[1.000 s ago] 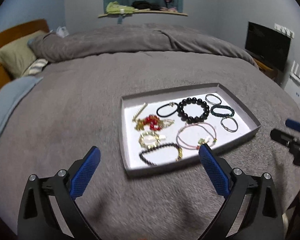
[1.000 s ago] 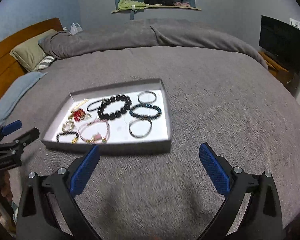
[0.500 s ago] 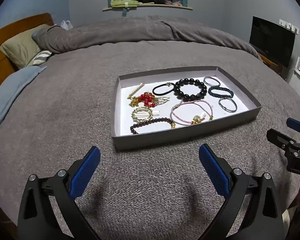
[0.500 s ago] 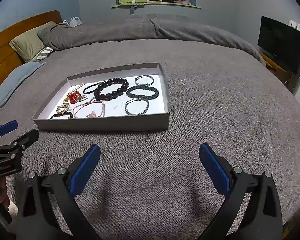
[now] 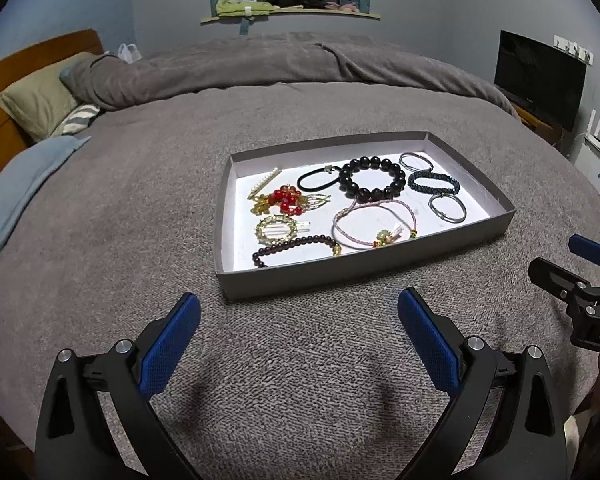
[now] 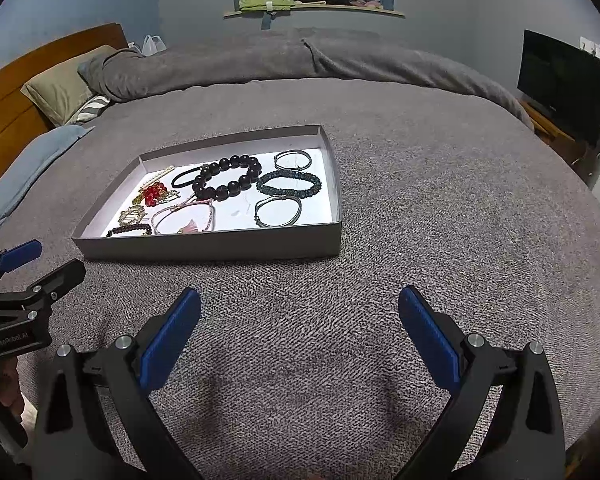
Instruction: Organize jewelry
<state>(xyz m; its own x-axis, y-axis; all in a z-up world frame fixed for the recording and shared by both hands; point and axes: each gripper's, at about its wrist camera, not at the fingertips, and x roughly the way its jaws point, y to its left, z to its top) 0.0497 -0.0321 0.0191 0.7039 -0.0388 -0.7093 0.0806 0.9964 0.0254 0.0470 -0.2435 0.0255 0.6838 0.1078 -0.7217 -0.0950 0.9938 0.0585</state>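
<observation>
Blue-padded fingers on your left gripper point(image 5: 299, 334) are standing wide apart, gripping nothing and touching nothing, and hovering above the grey blanket point(image 5: 140, 208) just short of the near wall of the tray. Your right gripper point(image 6: 299, 334) is showing the same condition: fingers spread wide, nothing between them, bare blanket lying beneath. Each gripper is appearing at the edge of the other's view, well apart from its partner. The shallow grey tray point(image 5: 364, 258) is sitting flat on the bed, directly ahead of your left gripper and ahead-left of your right. Inside it, the jewelry is lying loose on the white floor: a large black bead bracelet point(image 5: 372, 179) at the middle rear, a black hair tie point(image 5: 314, 181) touching its left side, a red beaded clip point(image 5: 286, 200) and a pearl hair pin point(image 5: 265, 185) toward the left wall, a round gold brooch point(image 5: 275, 229), a dark bead bracelet point(image 5: 296, 245) nearest the front wall, a pink cord bracelet point(image 5: 374, 222), a teal braided bracelet point(image 5: 434, 182), and two silver bangles point(image 5: 447, 207) on the right. The front wall of the tray is standing between both grippers and the pieces. A dark television point(image 6: 562, 84) is standing off to the right beyond the bed.
</observation>
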